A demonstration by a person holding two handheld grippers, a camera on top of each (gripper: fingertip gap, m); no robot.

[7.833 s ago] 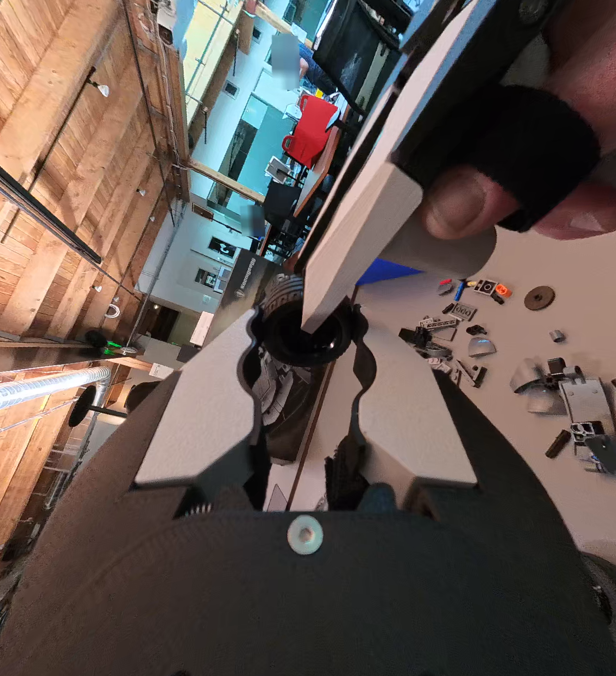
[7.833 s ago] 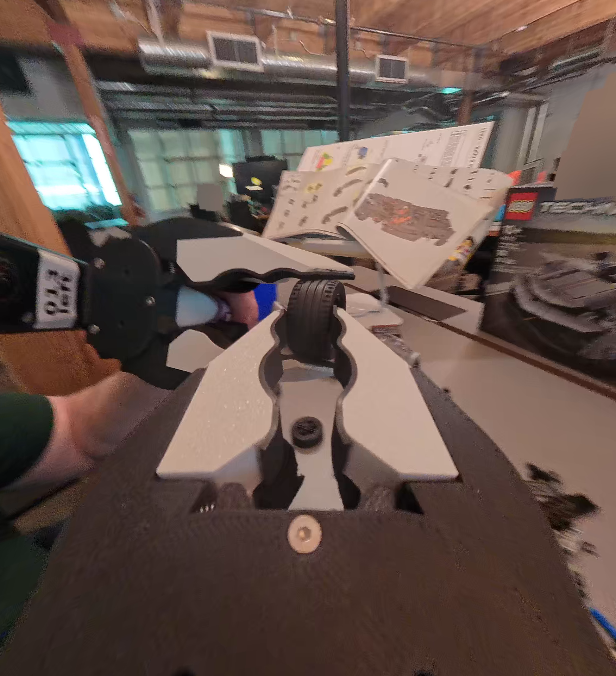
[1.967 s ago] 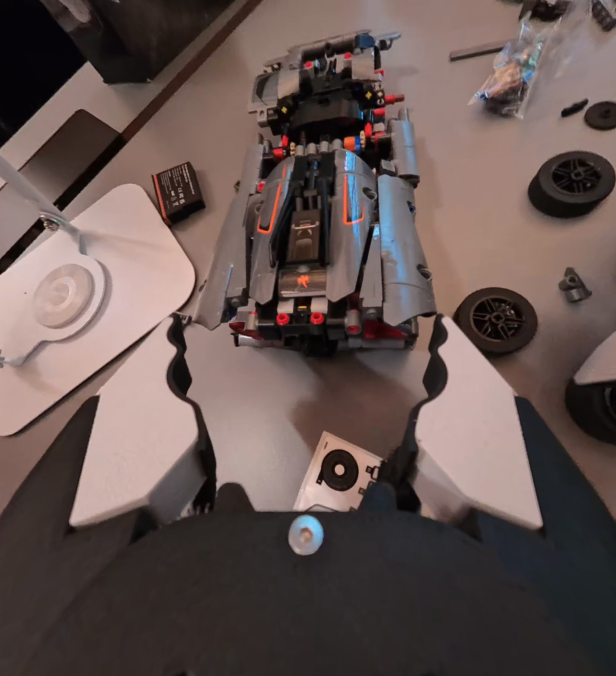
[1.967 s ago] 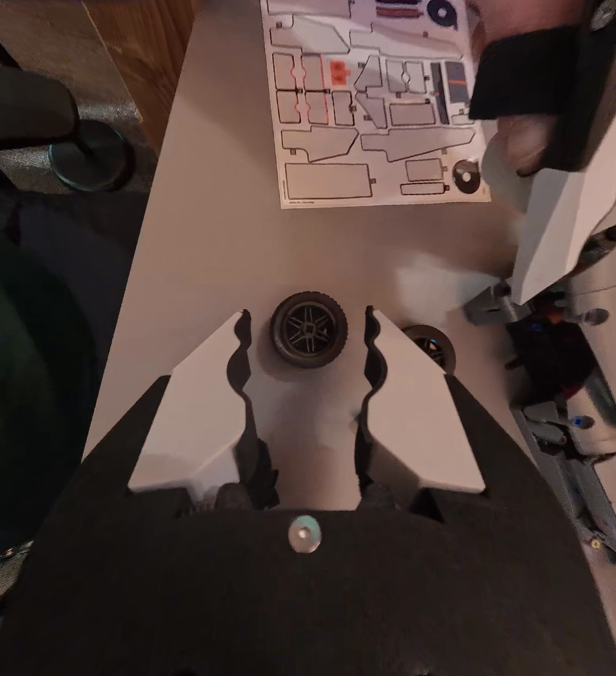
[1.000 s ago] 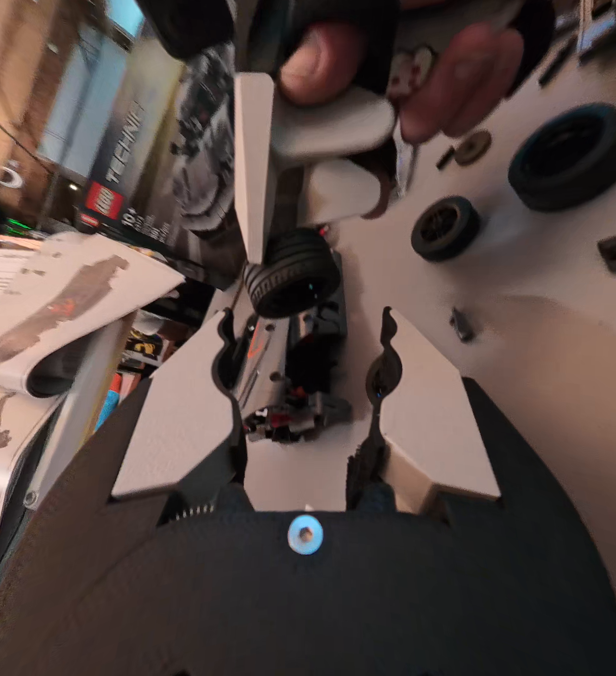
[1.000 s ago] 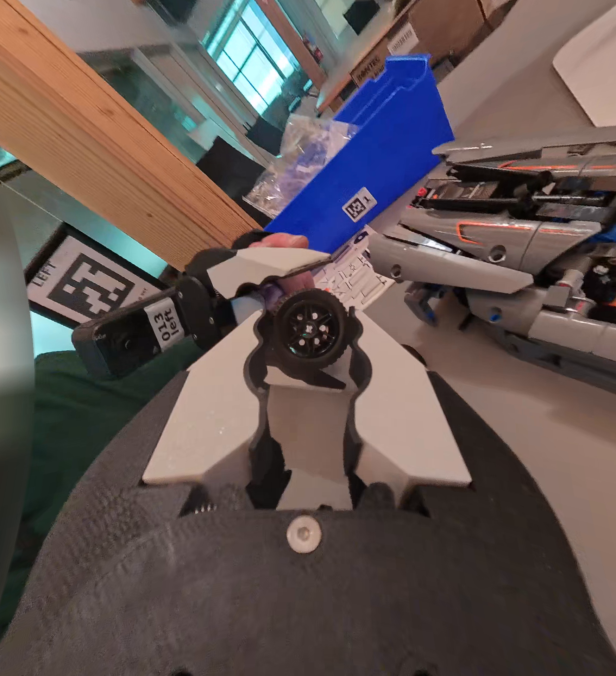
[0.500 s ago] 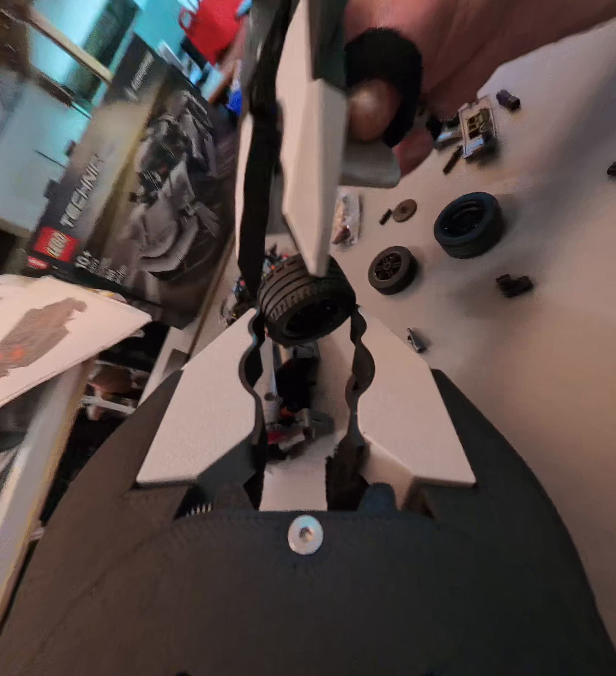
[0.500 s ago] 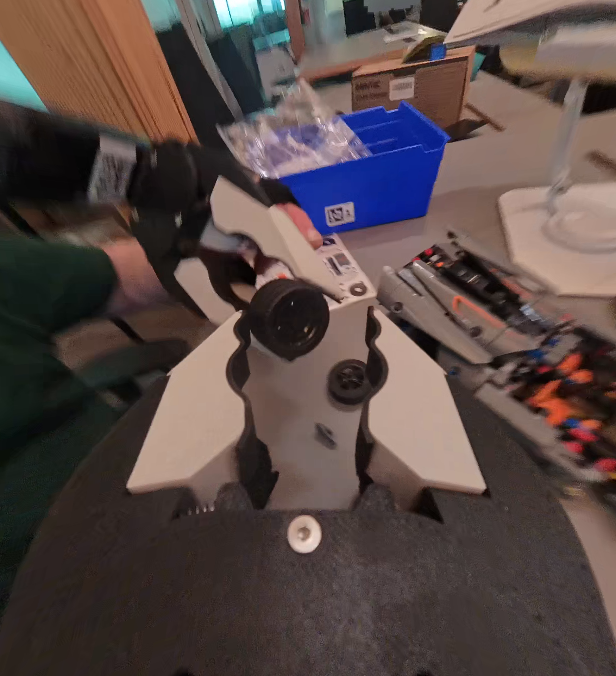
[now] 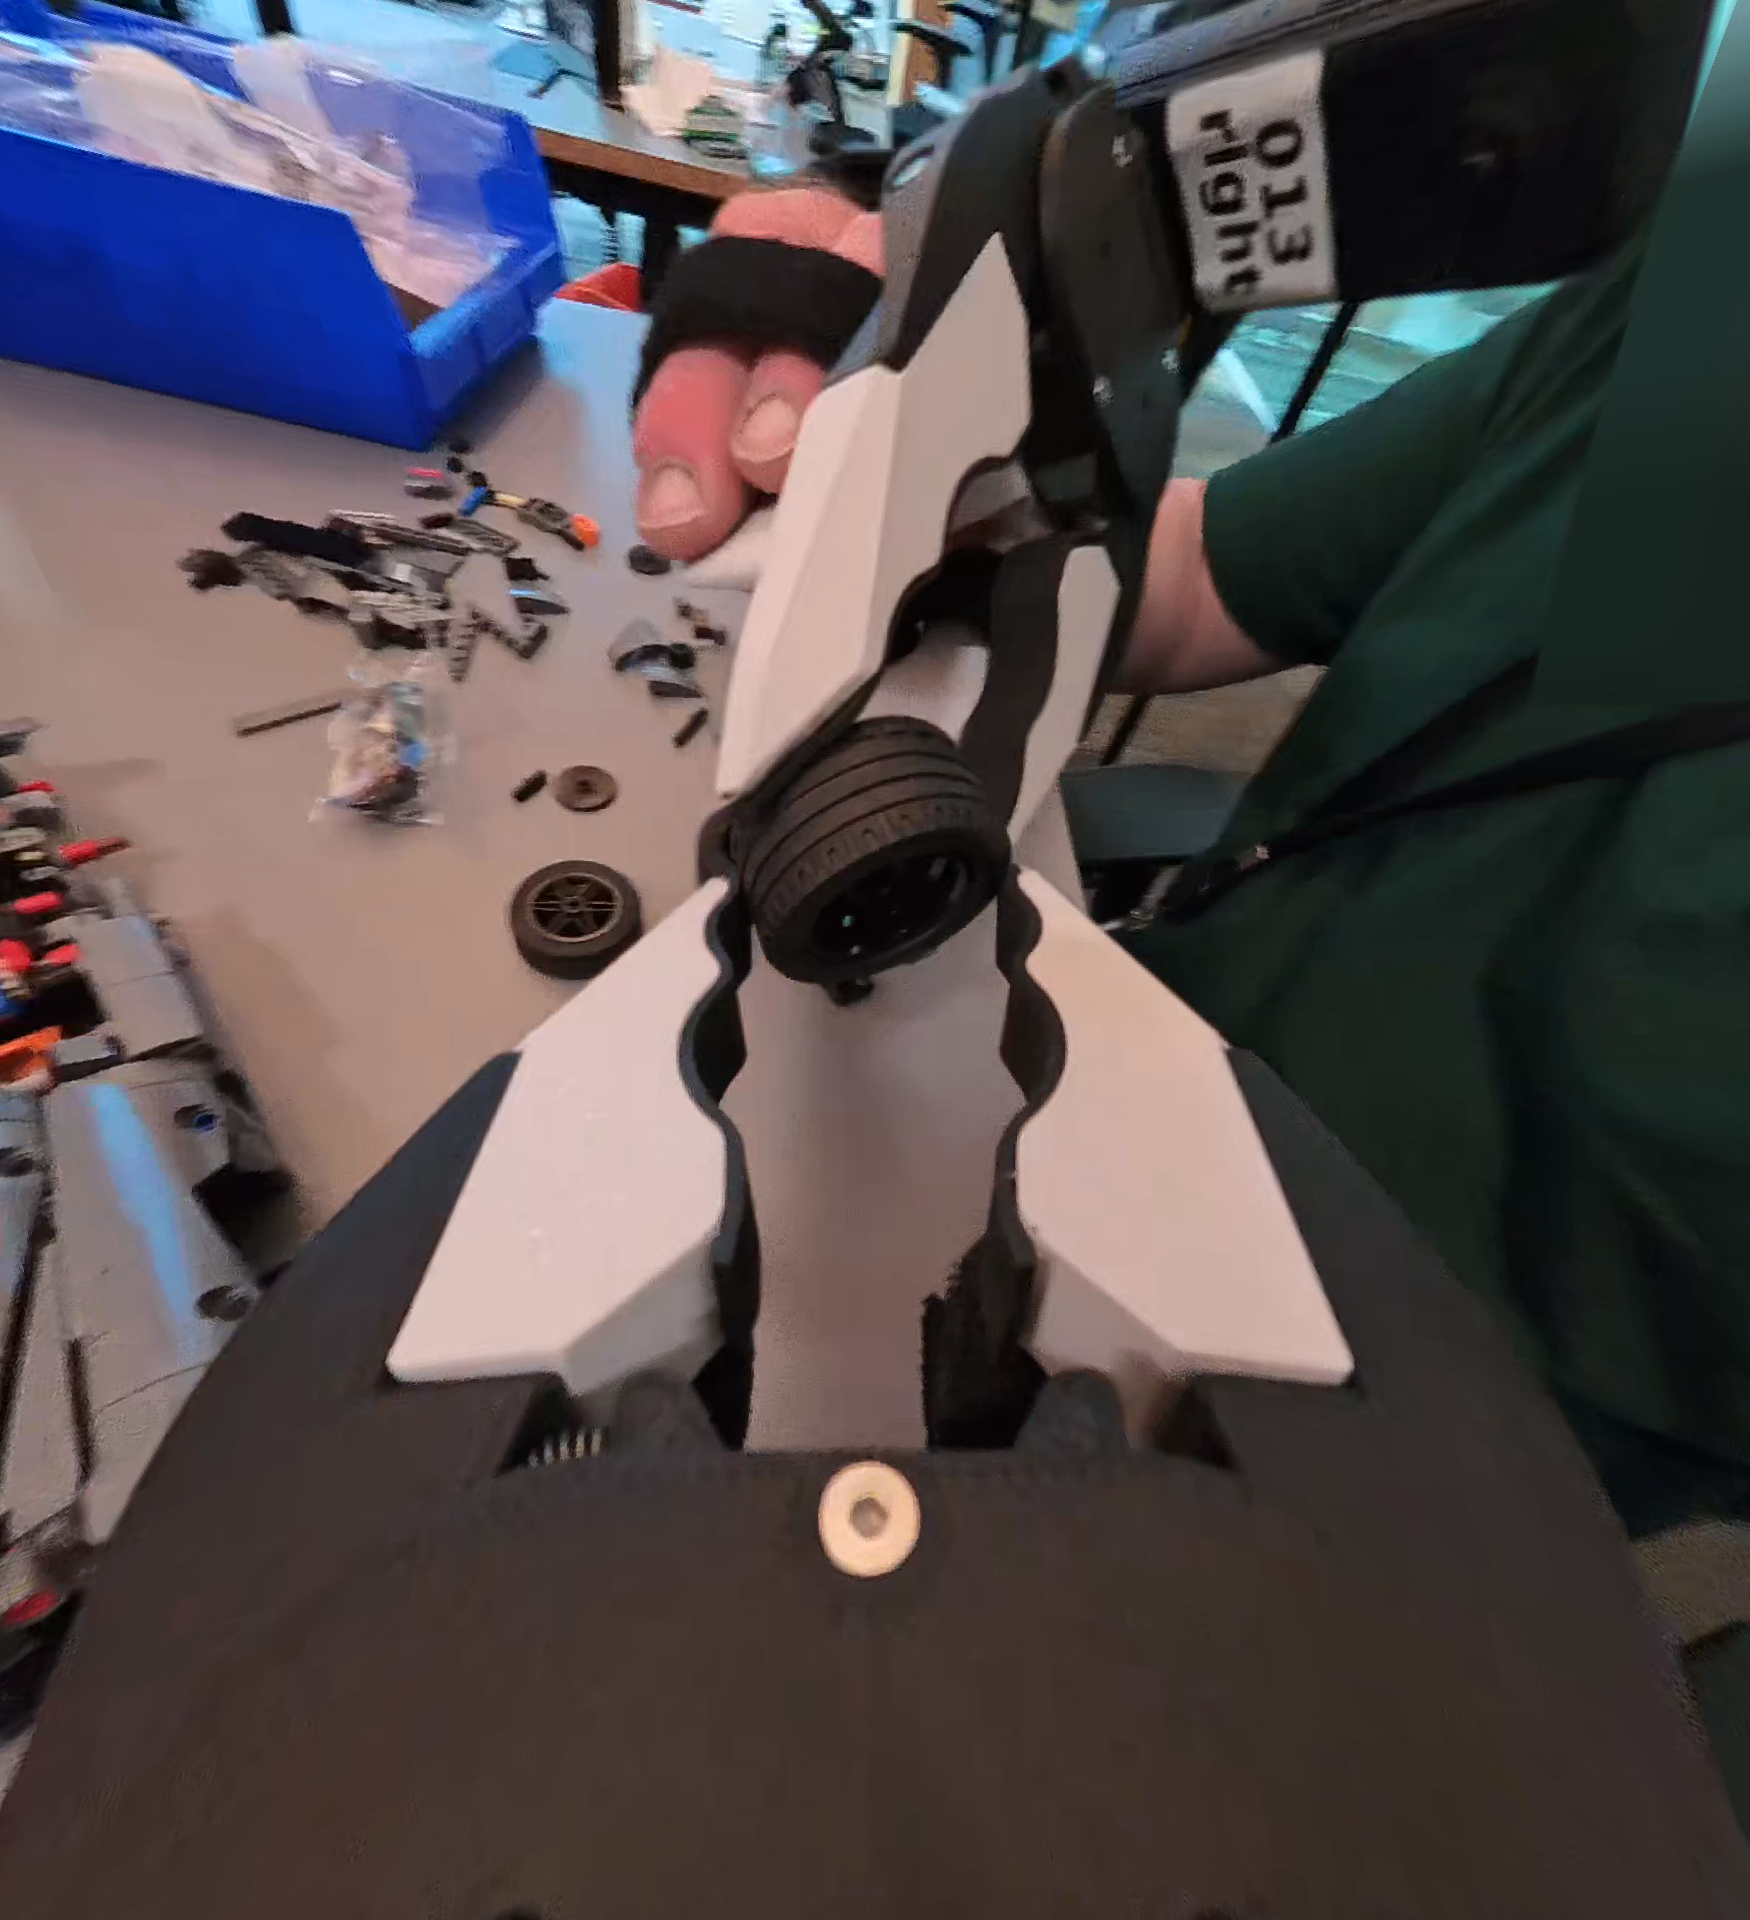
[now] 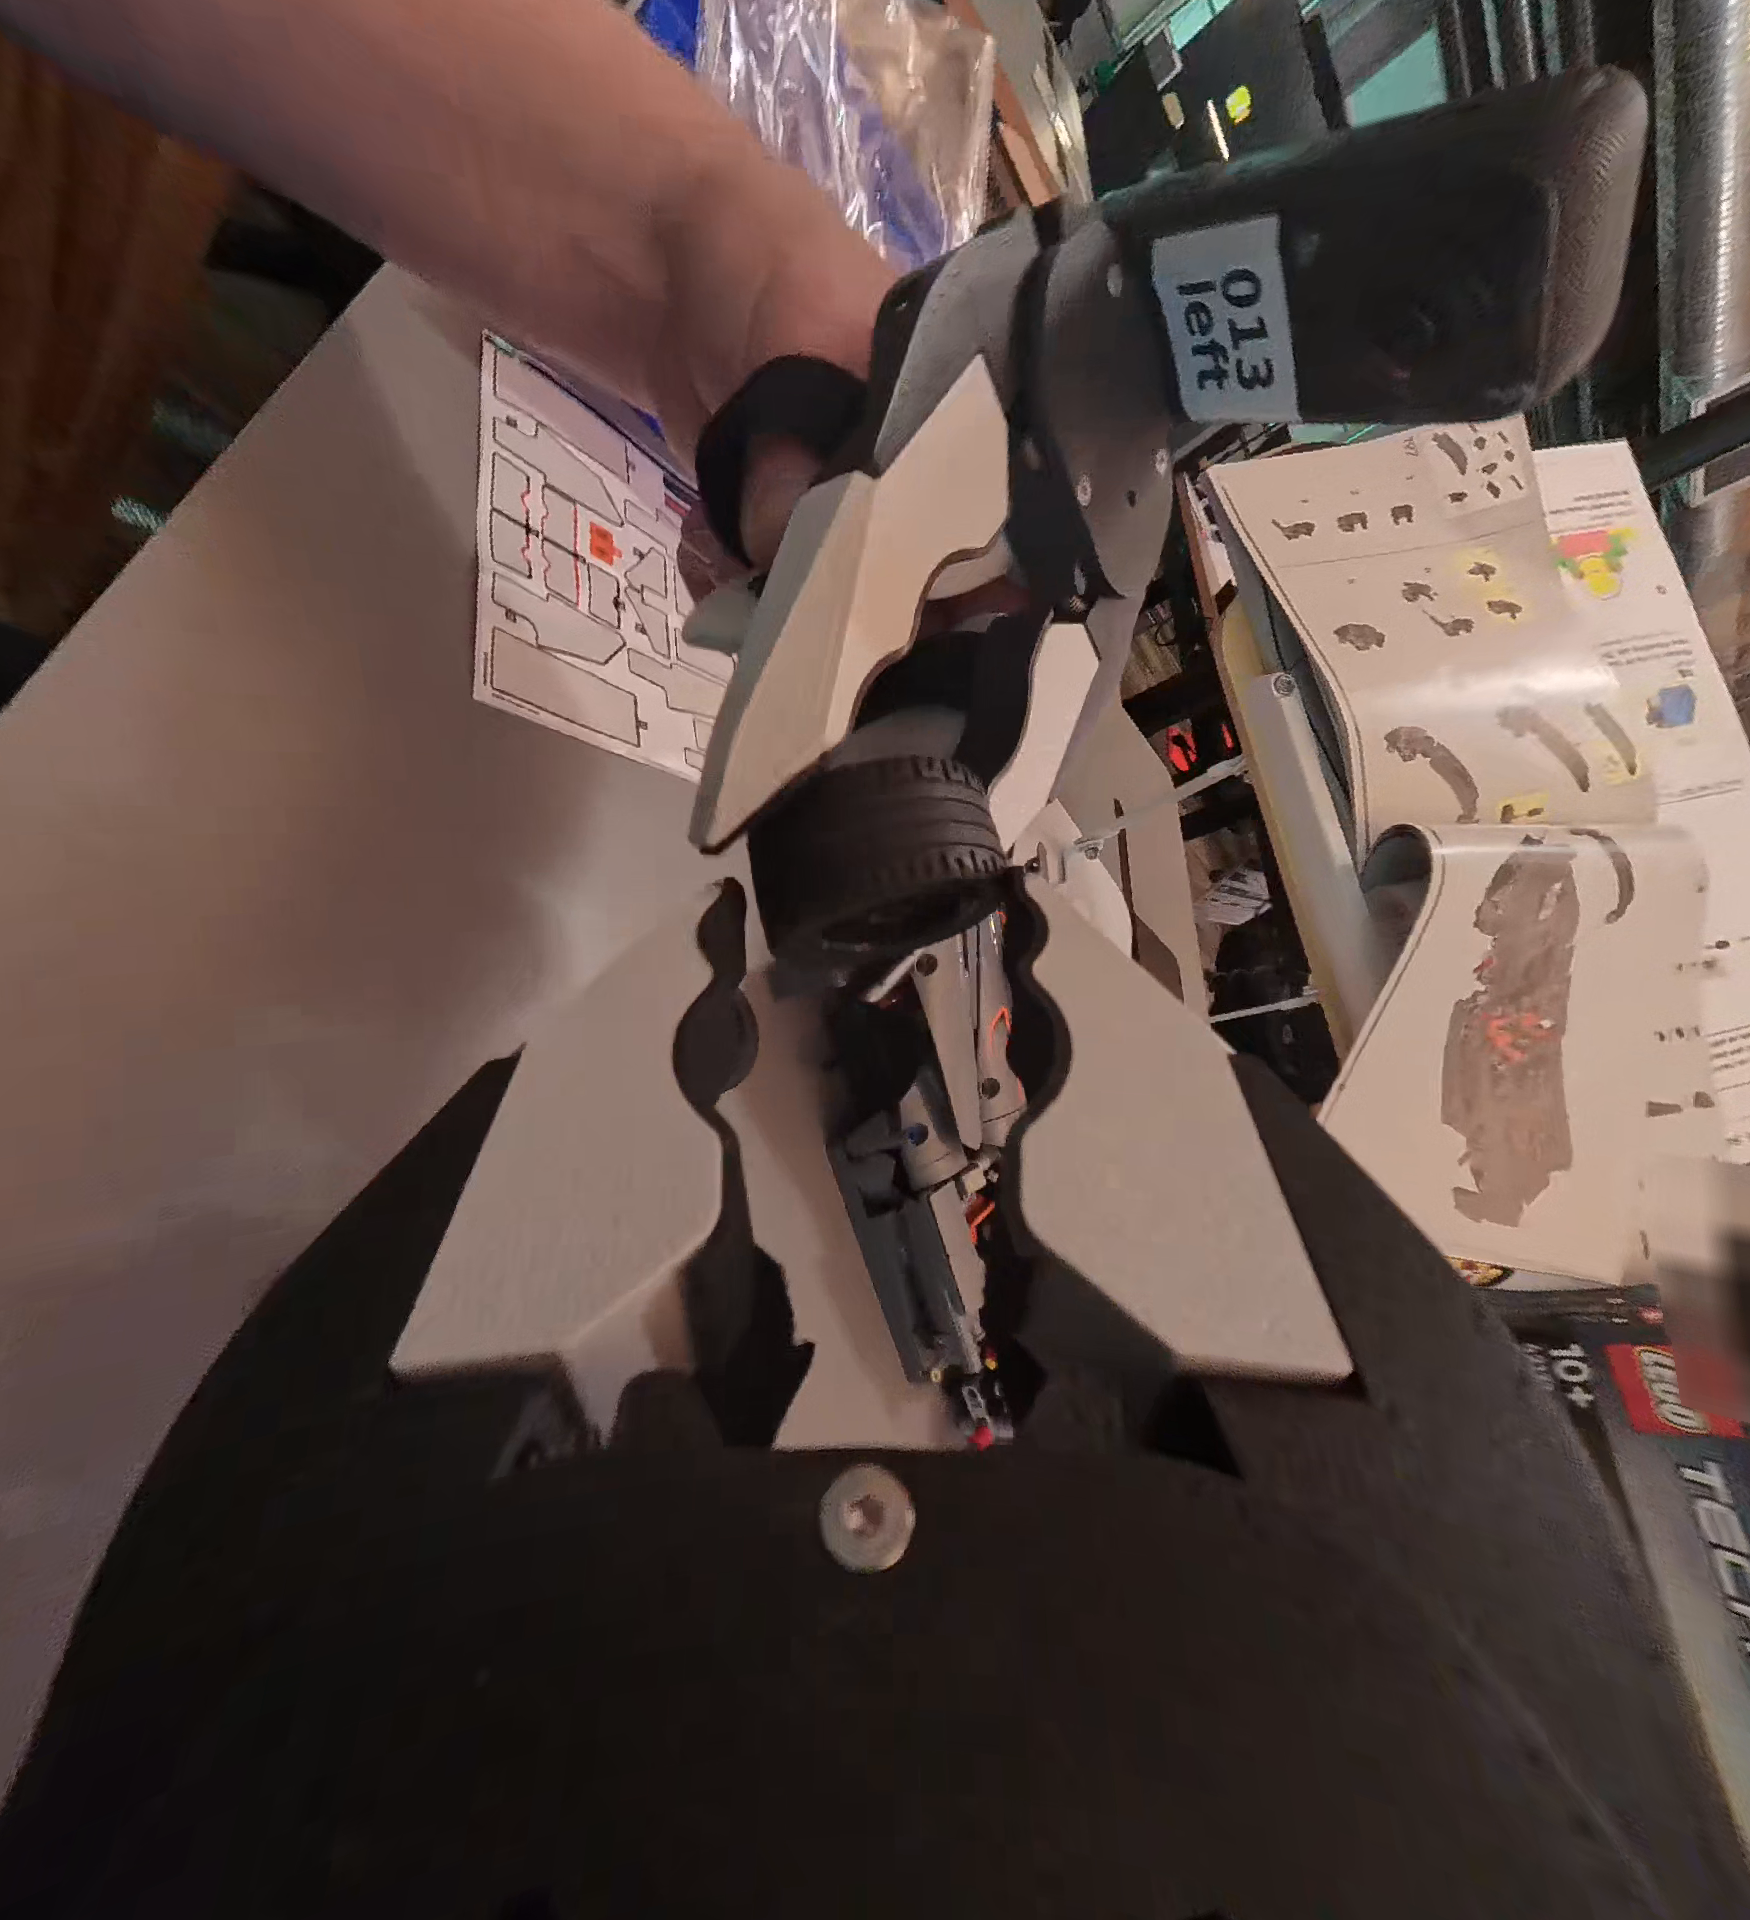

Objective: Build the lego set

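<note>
You hold the wheel (image 9: 871, 878) up off the table (image 9: 227, 665), pinched at the tips of both the left gripper (image 9: 871, 914) and right gripper (image 10: 876, 904), probably to seat tyre on rim before fitting it to the car (image 10: 938, 1132).

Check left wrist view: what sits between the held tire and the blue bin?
Left wrist view: the table there carries a loose wheel, a small parts bag, and scattered pieces between tire and blue bin.

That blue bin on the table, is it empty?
No, the blue bin at the far side of the table holds clear plastic bags that stick up above its rim.
</note>
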